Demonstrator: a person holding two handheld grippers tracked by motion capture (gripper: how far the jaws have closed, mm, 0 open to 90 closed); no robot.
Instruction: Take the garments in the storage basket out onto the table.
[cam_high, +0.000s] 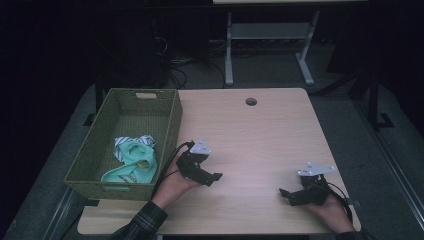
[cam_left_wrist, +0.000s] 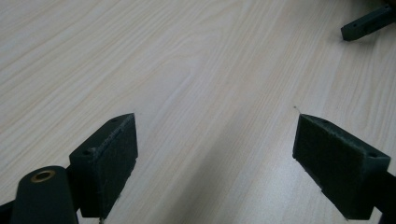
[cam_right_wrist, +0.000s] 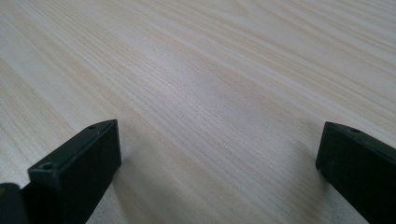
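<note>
Left tongs (cam_high: 212, 178) and right tongs (cam_high: 286, 195) both rest low over the bare wood of the counter (cam_high: 260, 135), in the lower middle and lower right of the high view; each is spread wide with nothing between its jaws, as the left gripper view (cam_left_wrist: 215, 154) and the right gripper view (cam_right_wrist: 217, 163) confirm by the open wood grain between the black pads. The thing nearest my left tongs is the mint-green cloth (cam_high: 134, 165), bunched in the near end of the woven green basket (cam_high: 172, 125) at the left of the frame, with a striped cloth (cam_high: 131, 142) tucked behind it and touching it. I judge the green cloth to be light, soft and limp: it should drape and stretch rather than lift as one piece, and it may drag the striped cloth along where the two overlap. I would take hold at a raised fold near the top of the bunch, closing fully on a doubled layer, since a single thin edge could slip from the pads. The basket wall stands between my left tongs and the cloth, so I expect to come in from above, clear of the rim.
</note>
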